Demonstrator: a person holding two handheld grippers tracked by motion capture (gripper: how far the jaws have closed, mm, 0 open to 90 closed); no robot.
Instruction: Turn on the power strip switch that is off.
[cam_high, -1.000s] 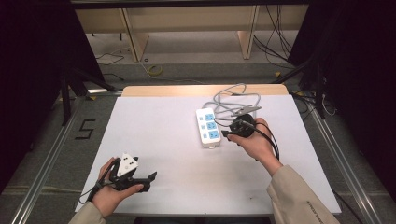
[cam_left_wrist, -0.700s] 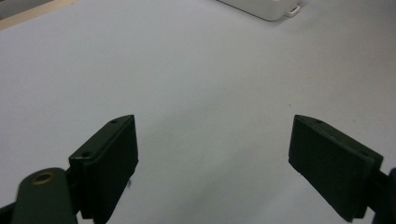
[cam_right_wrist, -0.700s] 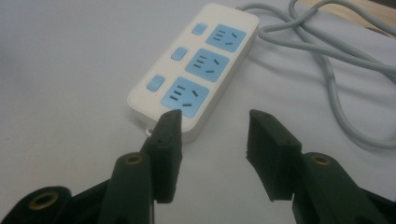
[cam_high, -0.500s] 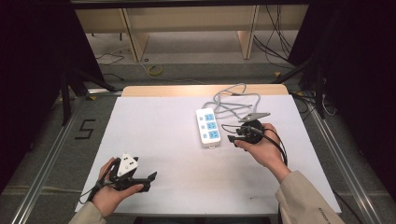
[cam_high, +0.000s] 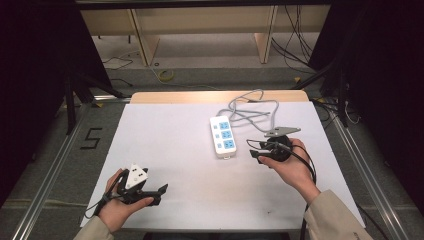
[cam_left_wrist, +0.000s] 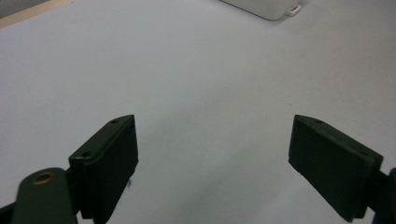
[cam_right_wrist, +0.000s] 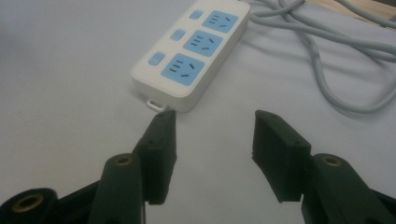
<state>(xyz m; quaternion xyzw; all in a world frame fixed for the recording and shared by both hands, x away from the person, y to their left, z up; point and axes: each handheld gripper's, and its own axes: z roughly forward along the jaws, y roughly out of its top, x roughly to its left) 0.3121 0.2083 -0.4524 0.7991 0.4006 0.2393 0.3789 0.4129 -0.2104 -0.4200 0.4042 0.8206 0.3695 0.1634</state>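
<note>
From the high view, a white worktop (cam_high: 190, 150) carries a white power strip (cam_high: 223, 136) with blue sockets, lying right of centre with its length running near to far. Its grey cord (cam_high: 252, 111) loops behind it toward the far right edge. The right gripper (cam_high: 255, 152), held in the person's right hand (cam_high: 292, 167), sits just right of the strip's near end, its fingers pointing left toward it and parted, with nothing between them. The left gripper (cam_high: 160, 192) rests at the near left of the worktop in the left hand (cam_high: 117, 207), well apart from the strip, its fingers pointing right. From the left gripper view, the two black fingers (cam_left_wrist: 109, 161) stand wide apart over bare white worktop (cam_left_wrist: 201, 93), holding nothing; the near end of the power strip (cam_left_wrist: 266, 7) peeks in at the top edge, far off. From the right gripper view, the fingers (cam_right_wrist: 161, 144) are moderately open and empty, above the worktop (cam_right_wrist: 60, 93). The tip of the left-hand one lies just short of the small tab at the strip's near end. The power strip (cam_right_wrist: 191, 56) shows three blue sockets and three small blue buttons, and the cord (cam_right_wrist: 336, 60) curves off at the right.
</note>
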